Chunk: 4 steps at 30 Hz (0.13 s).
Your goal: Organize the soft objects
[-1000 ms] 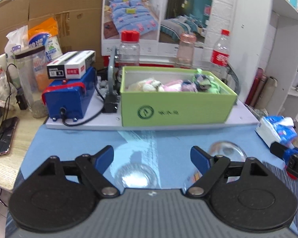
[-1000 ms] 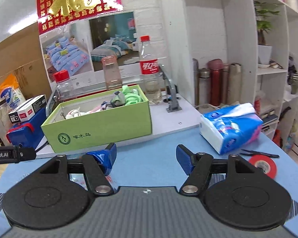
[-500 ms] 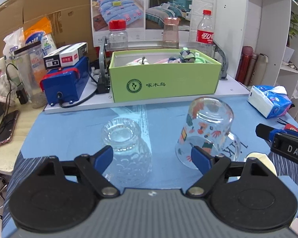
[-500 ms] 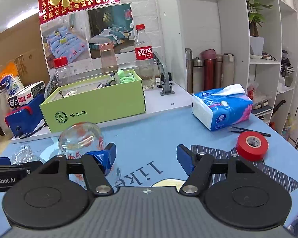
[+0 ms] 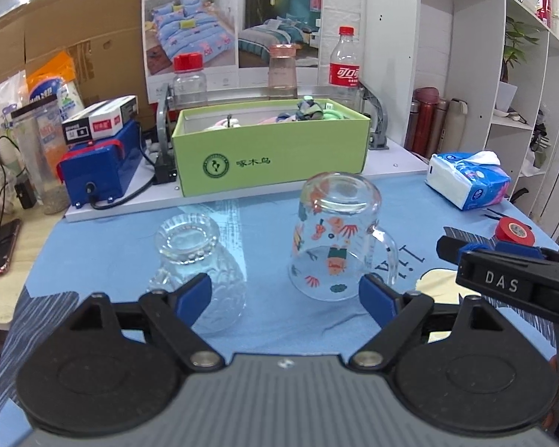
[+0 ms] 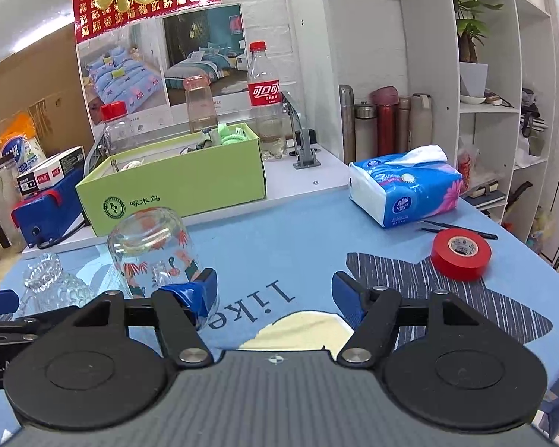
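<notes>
A green box (image 5: 272,156) stands on a white board at the back of the table and holds several soft items (image 5: 305,111), pink, white and green. It also shows in the right wrist view (image 6: 175,186) with the soft items (image 6: 231,135) at its right end. My left gripper (image 5: 285,298) is open and empty, well in front of the box. My right gripper (image 6: 274,290) is open and empty, to the right of the left one; its body shows in the left wrist view (image 5: 503,279).
Two upside-down glass mugs stand on the blue cloth (image 5: 111,246): a clear one (image 5: 195,253) and a printed one (image 5: 335,238). A tissue pack (image 6: 402,190), a red tape roll (image 6: 460,249), bottles (image 6: 264,100), a blue device (image 5: 97,171) and a phone (image 5: 0,249) lie around.
Both grippers have pulled back from the green box toward the near edge of the table. The two mugs have come fully into view in front of them. Both stay open.
</notes>
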Motion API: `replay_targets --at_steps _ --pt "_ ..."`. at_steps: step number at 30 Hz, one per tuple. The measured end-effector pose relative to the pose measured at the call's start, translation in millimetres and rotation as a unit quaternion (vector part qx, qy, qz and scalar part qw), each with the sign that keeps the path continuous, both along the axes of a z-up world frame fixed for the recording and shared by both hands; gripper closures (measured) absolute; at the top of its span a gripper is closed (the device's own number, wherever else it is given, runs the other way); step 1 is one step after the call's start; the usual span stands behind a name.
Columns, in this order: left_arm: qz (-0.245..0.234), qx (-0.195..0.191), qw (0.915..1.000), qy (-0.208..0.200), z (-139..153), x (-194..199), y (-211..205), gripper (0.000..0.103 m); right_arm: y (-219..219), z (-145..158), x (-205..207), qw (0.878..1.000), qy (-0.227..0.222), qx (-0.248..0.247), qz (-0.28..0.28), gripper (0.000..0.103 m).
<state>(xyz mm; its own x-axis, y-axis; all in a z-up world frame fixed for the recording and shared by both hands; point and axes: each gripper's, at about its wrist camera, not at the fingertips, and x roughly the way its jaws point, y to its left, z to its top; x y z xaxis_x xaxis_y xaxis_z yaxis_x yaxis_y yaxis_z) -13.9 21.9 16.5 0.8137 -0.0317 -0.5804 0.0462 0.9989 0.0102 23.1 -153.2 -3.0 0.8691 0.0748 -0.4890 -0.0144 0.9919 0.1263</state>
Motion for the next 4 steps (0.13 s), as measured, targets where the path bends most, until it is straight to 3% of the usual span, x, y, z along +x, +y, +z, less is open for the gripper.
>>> replay_targets --at_steps 4 --pt "0.009 0.02 0.9998 -0.001 -2.2 0.2 -4.0 0.016 -1.3 -2.7 -2.0 1.0 0.002 0.0 0.0 0.048"
